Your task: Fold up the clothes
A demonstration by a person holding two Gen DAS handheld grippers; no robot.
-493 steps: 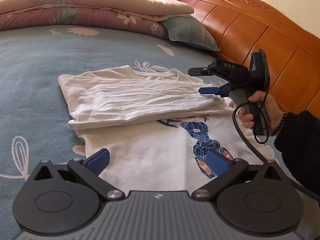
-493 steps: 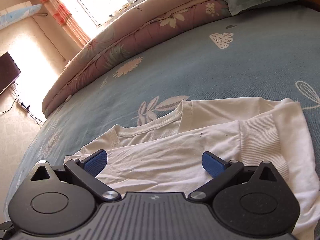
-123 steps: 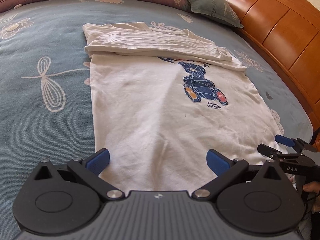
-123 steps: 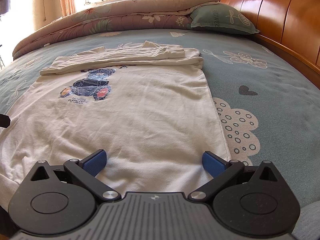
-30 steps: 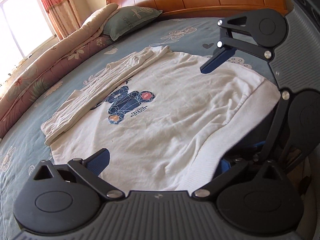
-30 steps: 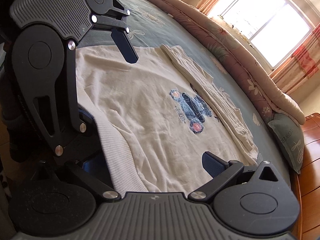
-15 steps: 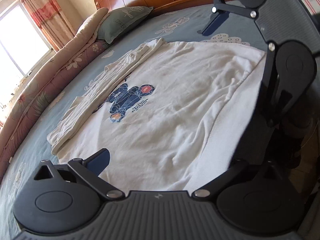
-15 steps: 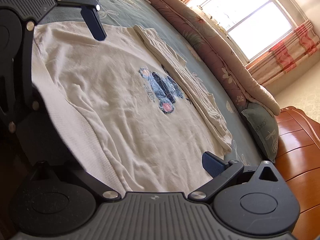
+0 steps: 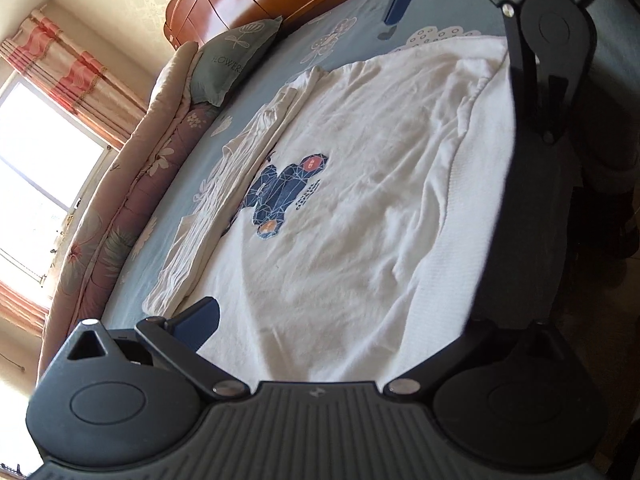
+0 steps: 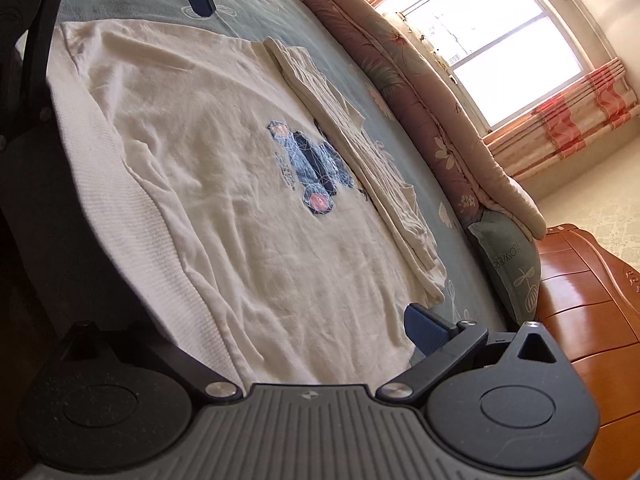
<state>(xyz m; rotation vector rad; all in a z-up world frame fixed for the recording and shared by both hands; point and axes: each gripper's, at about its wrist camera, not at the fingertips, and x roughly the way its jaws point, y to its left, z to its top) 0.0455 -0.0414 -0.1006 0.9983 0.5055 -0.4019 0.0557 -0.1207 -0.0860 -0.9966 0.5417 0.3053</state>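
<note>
A white sweatshirt [image 9: 360, 200] with a blue bear print lies flat on the blue bedspread [image 9: 352, 40], its top part folded down into a band [image 9: 224, 200]. The ribbed hem [image 9: 460, 220] runs along the bed's near edge. My left gripper [image 9: 340, 324] is open at one end of the hem, one blue pad [image 9: 200, 320] over the cloth, the other finger dark below the edge. My right gripper [image 10: 280, 328] is open at the other end of the hem [image 10: 132, 200], with its blue pad [image 10: 424, 328] showing. Each gripper appears in the other's view: right gripper [image 9: 476, 64], left gripper [image 10: 100, 64].
A rolled floral quilt [image 9: 132, 200] and a grey-green pillow [image 9: 228, 60] lie along the far side of the bed. The wooden headboard [image 10: 580, 300] stands behind the pillow. A bright window with striped curtains [image 10: 500, 40] is beyond. Below the hem the bed drops off into shadow.
The two grippers have drawn apart along the hem, from close together near its middle out to its two ends. Both stay open and the sweatshirt lies as before.
</note>
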